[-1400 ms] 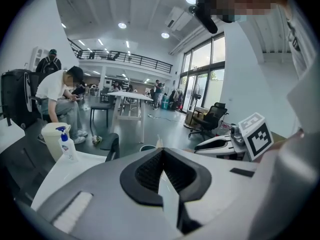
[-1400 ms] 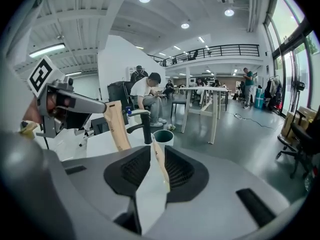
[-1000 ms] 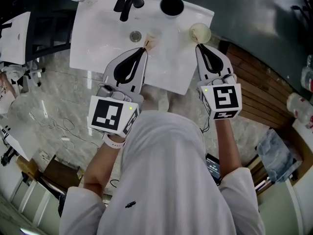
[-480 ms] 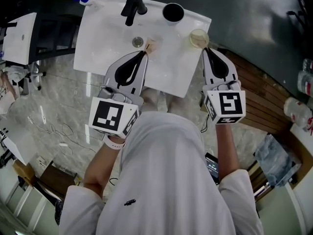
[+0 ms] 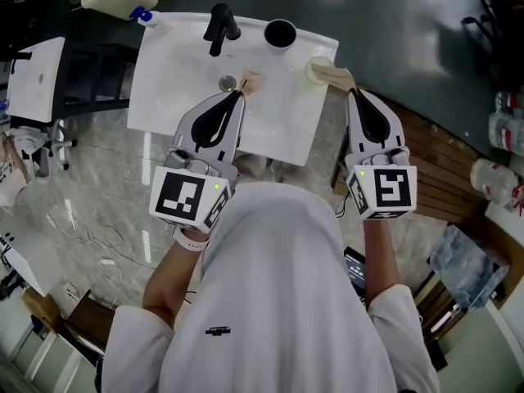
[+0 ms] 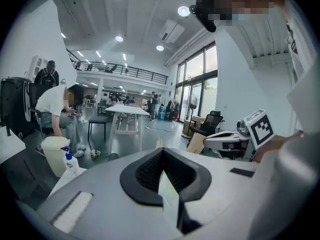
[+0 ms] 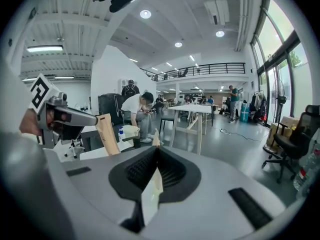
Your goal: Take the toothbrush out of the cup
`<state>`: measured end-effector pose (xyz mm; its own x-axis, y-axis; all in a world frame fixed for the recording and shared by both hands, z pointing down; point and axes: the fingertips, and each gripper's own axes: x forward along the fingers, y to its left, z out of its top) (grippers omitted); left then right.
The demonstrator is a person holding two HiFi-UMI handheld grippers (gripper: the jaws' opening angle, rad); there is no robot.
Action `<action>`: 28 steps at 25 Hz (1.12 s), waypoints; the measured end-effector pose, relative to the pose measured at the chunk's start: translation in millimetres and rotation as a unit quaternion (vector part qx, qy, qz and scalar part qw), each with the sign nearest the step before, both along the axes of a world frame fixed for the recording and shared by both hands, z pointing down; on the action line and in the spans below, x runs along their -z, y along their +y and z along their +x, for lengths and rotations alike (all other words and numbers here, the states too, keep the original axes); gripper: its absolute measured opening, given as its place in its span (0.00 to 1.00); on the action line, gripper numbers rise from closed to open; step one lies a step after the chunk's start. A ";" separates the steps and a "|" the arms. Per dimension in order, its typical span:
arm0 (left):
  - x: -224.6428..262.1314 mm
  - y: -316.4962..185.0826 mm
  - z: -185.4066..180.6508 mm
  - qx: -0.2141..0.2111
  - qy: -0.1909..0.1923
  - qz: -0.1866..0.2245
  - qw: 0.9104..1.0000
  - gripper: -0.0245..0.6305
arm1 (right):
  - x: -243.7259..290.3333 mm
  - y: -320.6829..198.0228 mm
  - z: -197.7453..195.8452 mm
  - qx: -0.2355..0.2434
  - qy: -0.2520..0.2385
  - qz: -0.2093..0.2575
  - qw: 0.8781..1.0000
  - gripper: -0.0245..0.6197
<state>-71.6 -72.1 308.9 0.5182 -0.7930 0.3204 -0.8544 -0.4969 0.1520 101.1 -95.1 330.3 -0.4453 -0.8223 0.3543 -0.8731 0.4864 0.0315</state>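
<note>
The toothbrush (image 5: 334, 74) is clamped in the closed fingers of the right gripper (image 5: 351, 92), its far end at the cup (image 5: 314, 70) on the table (image 5: 164, 80). Extraction seems half done, and a lift clear of the rim is called for next. The left gripper (image 5: 243, 89) is closed on a tan strip (image 5: 250, 79).

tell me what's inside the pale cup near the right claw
The tan toothbrush, held in the shut right claw, lies across the mouth of the pale cup. It covers much of the inside, so anything else in there cannot be seen.

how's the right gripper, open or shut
Shut: the right gripper clamps a thin pale strip between its jaws, seen in its own view.
</note>
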 end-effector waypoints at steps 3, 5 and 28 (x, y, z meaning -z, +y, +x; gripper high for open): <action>10.4 4.8 0.2 -0.005 0.002 0.011 1.000 0.04 | 15.5 7.2 7.0 -0.012 -0.002 0.012 1.000 0.05; 15.0 8.8 0.1 -0.009 0.002 0.016 1.000 0.04 | 24.3 13.1 11.3 -0.020 -0.005 0.019 1.000 0.05; 29.4 26.3 -1.5 -0.023 0.003 0.029 0.999 0.04 | 38.9 49.4 28.7 -0.043 -0.005 0.021 0.999 0.05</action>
<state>-73.1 -45.8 279.6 0.5565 -0.7856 0.2707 -0.8295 -0.5440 0.1265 129.8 -45.7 291.4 -0.3751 -0.8722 0.3138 -0.9124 0.4072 0.0412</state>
